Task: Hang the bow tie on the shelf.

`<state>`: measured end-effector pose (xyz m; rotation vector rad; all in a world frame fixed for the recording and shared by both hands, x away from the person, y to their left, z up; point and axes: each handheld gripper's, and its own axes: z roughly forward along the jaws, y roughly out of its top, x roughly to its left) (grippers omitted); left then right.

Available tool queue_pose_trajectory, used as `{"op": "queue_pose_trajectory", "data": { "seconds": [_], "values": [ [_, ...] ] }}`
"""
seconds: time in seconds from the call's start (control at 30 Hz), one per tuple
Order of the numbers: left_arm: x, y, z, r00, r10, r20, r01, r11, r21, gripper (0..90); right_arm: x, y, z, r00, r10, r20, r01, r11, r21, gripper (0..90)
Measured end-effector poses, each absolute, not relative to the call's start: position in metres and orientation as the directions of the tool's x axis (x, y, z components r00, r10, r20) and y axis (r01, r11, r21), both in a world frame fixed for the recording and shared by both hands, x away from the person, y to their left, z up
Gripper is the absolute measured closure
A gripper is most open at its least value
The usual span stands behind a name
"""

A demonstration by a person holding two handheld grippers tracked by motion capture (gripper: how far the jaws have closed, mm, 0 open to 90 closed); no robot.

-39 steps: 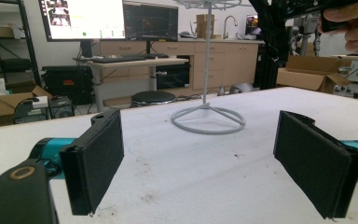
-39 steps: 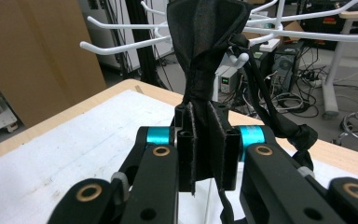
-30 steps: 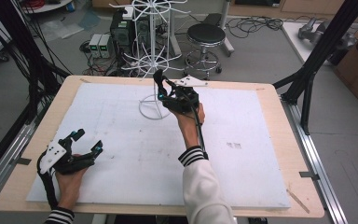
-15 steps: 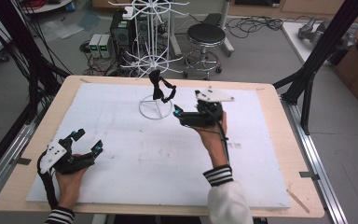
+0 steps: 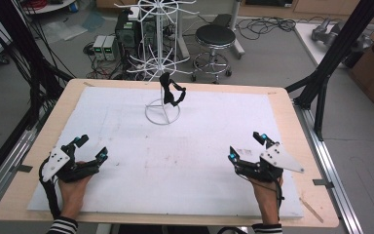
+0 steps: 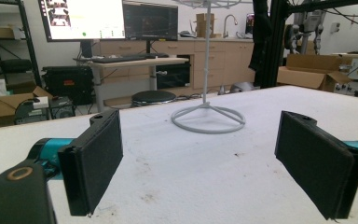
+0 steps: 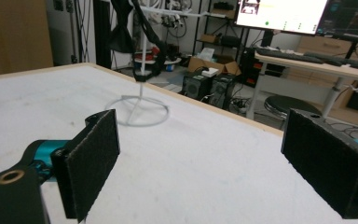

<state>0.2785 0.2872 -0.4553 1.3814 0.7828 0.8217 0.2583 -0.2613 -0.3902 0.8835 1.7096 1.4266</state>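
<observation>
My left gripper rests at the table's left, jaws wide and empty. One white wire rack stands centre-back with one black strap hung on it, its top cut off. My right gripper, jaws just opened, holds nothing.

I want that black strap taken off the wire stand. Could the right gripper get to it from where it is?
Probably yes. The right gripper is open and empty, and bare table lies between it and the black strap hanging on the wire stand.
</observation>
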Motion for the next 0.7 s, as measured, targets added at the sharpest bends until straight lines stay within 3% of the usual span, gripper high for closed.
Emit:
{"op": "queue_pose_trajectory", "data": {
  "seconds": [0.23, 0.7],
  "values": [
    [0.278, 0.286, -0.455, 0.51, 0.86, 0.004, -0.044, 0.021, 0.999, 15.4, 0.248, -0.275, -0.426, -0.464, 0.884, -0.064, 0.024, 0.084, 0.996, 10.4],
    [0.278, 0.287, -0.456, 0.509, 0.86, 0.003, -0.043, 0.022, 0.999, 15.4, 0.251, -0.283, -0.452, -0.436, 0.899, -0.04, 0.047, 0.067, 0.997, 10.5]
  ]
}}
